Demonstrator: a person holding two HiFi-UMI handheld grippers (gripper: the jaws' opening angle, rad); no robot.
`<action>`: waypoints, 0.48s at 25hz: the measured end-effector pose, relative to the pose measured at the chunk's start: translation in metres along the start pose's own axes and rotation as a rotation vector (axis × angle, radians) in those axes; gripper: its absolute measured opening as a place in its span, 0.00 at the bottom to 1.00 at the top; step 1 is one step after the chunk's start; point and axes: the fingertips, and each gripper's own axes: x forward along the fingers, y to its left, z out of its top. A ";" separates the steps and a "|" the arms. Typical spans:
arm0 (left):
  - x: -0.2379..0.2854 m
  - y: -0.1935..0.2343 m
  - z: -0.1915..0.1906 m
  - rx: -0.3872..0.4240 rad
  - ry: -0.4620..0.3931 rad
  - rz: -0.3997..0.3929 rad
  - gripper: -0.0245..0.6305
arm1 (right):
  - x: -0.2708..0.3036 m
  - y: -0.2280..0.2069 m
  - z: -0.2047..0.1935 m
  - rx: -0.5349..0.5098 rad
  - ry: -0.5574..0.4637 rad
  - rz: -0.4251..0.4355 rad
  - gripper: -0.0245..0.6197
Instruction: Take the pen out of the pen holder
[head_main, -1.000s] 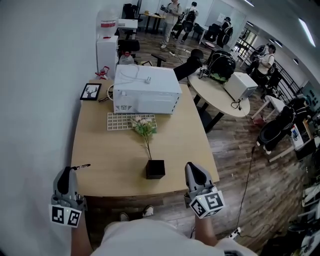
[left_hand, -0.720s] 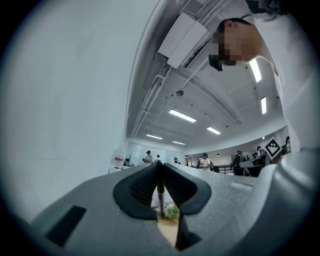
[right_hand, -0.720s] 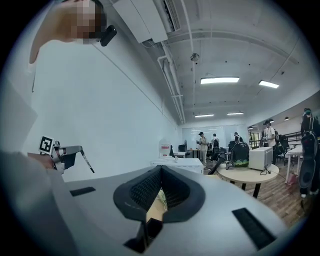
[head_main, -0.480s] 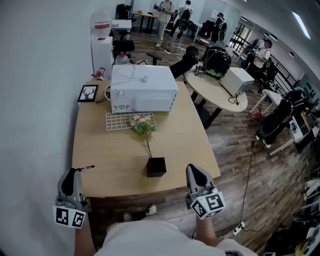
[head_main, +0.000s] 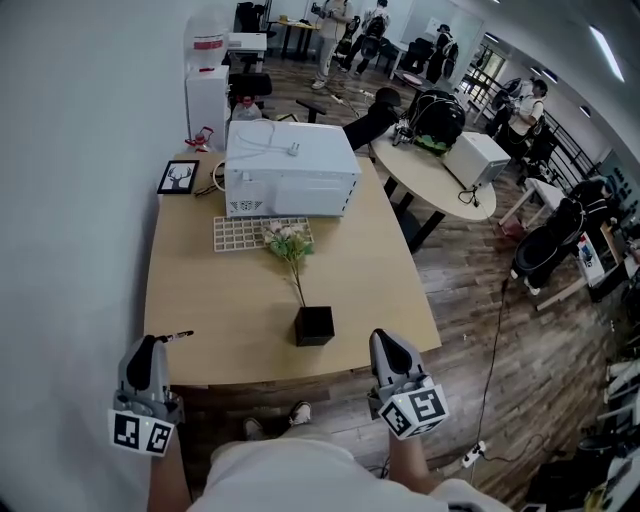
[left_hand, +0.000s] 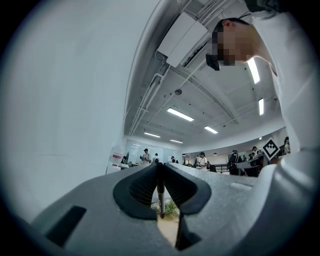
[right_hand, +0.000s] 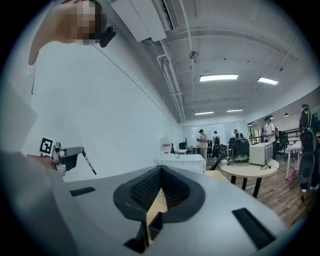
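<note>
A small black cube pen holder (head_main: 314, 326) stands near the table's front edge with a flower stem (head_main: 296, 283) rising from it. My left gripper (head_main: 148, 342) hovers at the table's front left corner, shut on a thin dark pen (head_main: 176, 336) that sticks out to the right of its tips. In the left gripper view the pen (left_hand: 160, 193) runs down between the closed pads. The right gripper view also shows the left gripper with the pen (right_hand: 90, 164). My right gripper (head_main: 386, 338) is at the front right, shut and empty, with the holder (right_hand: 155, 223) just beyond its jaws.
A white microwave-like box (head_main: 290, 168) stands at the far end of the wooden table (head_main: 230, 300), with a white grid mat (head_main: 240, 233) before it and a framed picture (head_main: 179, 177) at the far left. A wall runs along the left. Round table (head_main: 440, 170) and people behind.
Both grippers stay almost where they were, the left still shut on the pen. Only the head view has shifted slightly.
</note>
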 end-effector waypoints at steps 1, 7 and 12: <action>0.000 0.000 -0.001 -0.002 0.001 -0.003 0.12 | -0.001 0.000 -0.001 0.000 0.002 -0.003 0.04; -0.001 0.001 -0.004 -0.016 -0.010 -0.015 0.12 | -0.005 0.006 -0.001 -0.016 0.002 -0.011 0.04; -0.006 0.002 -0.006 -0.025 -0.009 -0.023 0.12 | -0.011 0.011 -0.003 -0.019 0.010 -0.019 0.04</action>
